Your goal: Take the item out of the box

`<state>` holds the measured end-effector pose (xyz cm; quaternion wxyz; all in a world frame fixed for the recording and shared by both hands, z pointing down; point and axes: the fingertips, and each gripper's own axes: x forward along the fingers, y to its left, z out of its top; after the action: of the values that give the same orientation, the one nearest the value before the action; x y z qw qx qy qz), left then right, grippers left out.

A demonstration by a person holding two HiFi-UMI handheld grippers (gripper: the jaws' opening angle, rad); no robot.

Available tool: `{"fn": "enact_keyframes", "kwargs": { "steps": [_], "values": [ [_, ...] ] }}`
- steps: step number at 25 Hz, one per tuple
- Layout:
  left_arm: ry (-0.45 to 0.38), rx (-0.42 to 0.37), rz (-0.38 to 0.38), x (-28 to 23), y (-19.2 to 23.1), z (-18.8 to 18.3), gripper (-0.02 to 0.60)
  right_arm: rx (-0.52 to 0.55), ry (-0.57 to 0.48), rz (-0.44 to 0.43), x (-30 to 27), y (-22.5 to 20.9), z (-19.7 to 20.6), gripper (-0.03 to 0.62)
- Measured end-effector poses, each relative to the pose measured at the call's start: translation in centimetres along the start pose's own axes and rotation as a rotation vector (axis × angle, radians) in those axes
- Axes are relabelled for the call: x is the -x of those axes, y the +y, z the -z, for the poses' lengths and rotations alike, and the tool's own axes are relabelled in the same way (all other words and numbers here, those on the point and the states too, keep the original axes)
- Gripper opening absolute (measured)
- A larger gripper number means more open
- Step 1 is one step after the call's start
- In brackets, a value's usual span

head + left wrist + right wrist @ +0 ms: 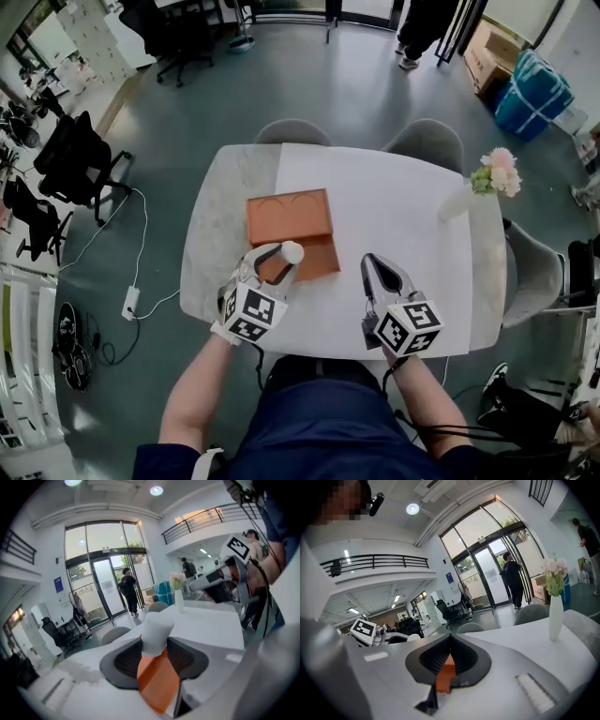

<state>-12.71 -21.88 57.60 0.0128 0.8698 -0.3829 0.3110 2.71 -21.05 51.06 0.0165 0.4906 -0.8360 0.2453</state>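
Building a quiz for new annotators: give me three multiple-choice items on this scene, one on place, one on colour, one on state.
1. Where does the vase of flowers stand? A. on the floor B. near the right edge of the table C. on a shelf
2. What colour is the box? A. orange B. blue C. green
3. What state is the left gripper in? A. open, empty B. shut on the white item C. lying flat
Key: 1 B, it stands by that rim; 2 A, it shows orange in the head view; 3 B, its jaws pinch the item.
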Motion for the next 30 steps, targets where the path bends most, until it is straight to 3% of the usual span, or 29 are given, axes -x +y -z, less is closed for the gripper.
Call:
{"fn": "enact_keyframes", "kwargs": {
  "steps": [10, 20, 26, 30],
  "values": [
    [-0.252, 0.285, -0.119, 5.3, 5.2, -8.5, 0.179, 0.099, -0.102, 0.002, 1.3, 1.5, -6.2, 0.003],
    [-0.383, 0.375, -0.199, 9.2, 6.9, -11.4, 0.179, 0.168, -0.185, -0.001, 2.9, 1.9, -10.6, 0.003],
    [-0.405, 0.460, -0.236, 11.0, 8.7, -11.5, 0.179, 0.174, -0.219, -0.010, 2.3, 2.2, -12.2, 0.003],
    [-0.419, 0.466, -0.267, 11.6, 9.9, -12.1, 0.179, 0.163, -0.277, -0.027, 2.3, 2.2, -13.7, 0.003]
  ]
}}
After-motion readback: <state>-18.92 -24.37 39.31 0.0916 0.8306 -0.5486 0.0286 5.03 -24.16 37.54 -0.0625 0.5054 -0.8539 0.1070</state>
